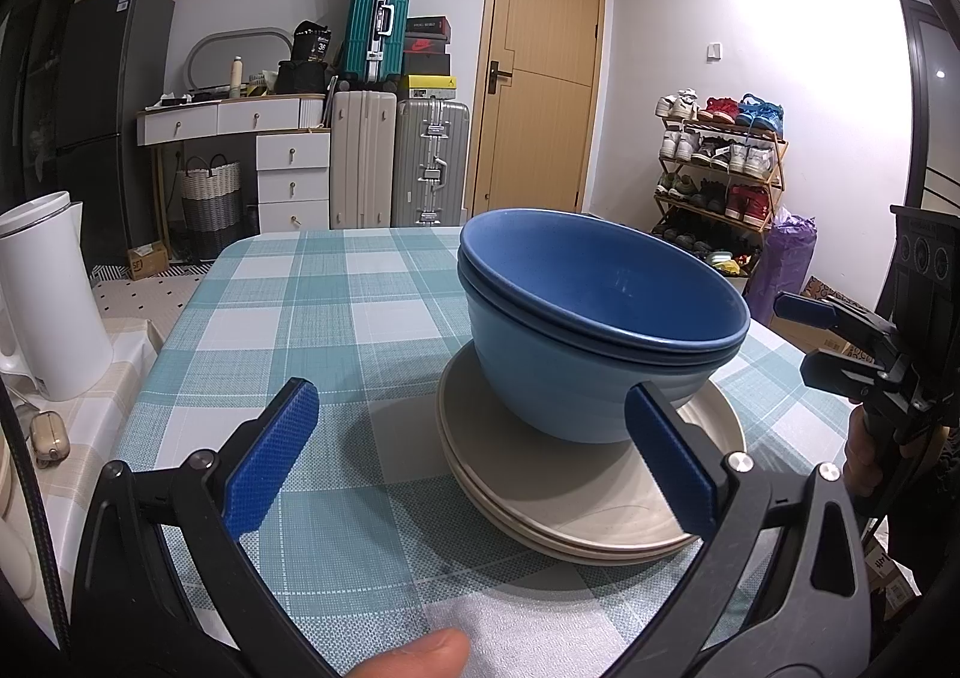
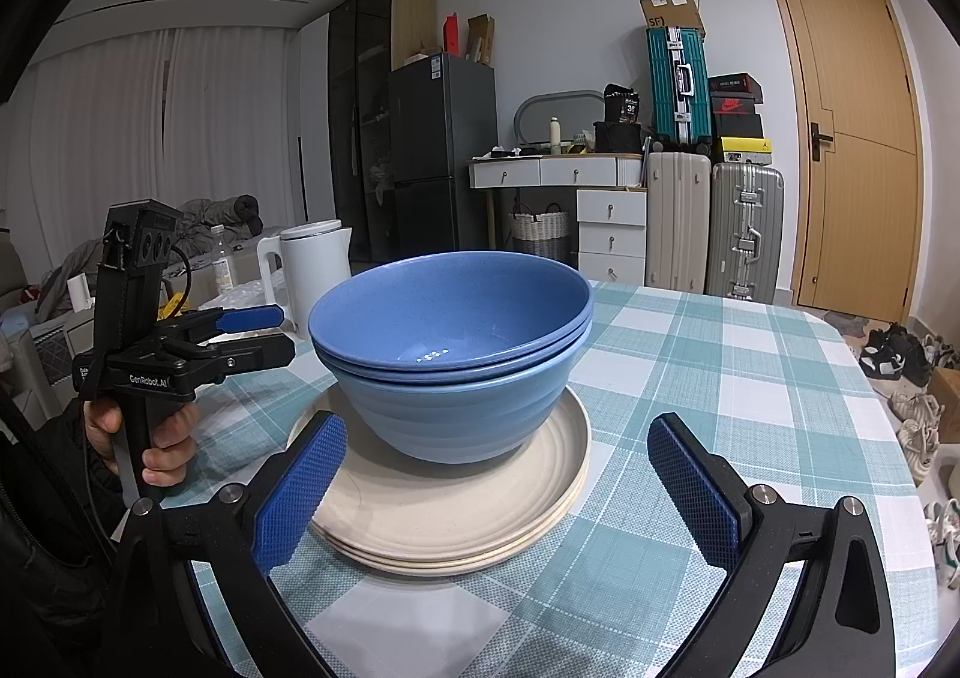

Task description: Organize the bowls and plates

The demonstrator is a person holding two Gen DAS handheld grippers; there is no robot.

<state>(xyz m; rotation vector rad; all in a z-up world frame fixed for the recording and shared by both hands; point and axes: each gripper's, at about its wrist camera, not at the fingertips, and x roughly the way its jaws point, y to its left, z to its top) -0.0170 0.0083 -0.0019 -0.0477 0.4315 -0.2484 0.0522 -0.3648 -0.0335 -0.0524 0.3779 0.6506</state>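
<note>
Apparently near the end: blue bowls (image 2: 450, 354) nested together, sitting on stacked cream plates (image 2: 456, 510) in the middle of the checked desk (image 2: 720, 378). Left gripper (image 1: 474, 456) released, spread wide just short of the pile; right gripper (image 2: 498, 492) likewise parted, holding nothing. Next, probably only a backing away or a small nudge, taken gently. Smooth speckled matte bowls, round and deep; ridged shallow plates; woven-look cloth underneath.

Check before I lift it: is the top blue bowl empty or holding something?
Empty: the top blue bowl shows a bare blue inside with only light glints at its bottom.
</note>
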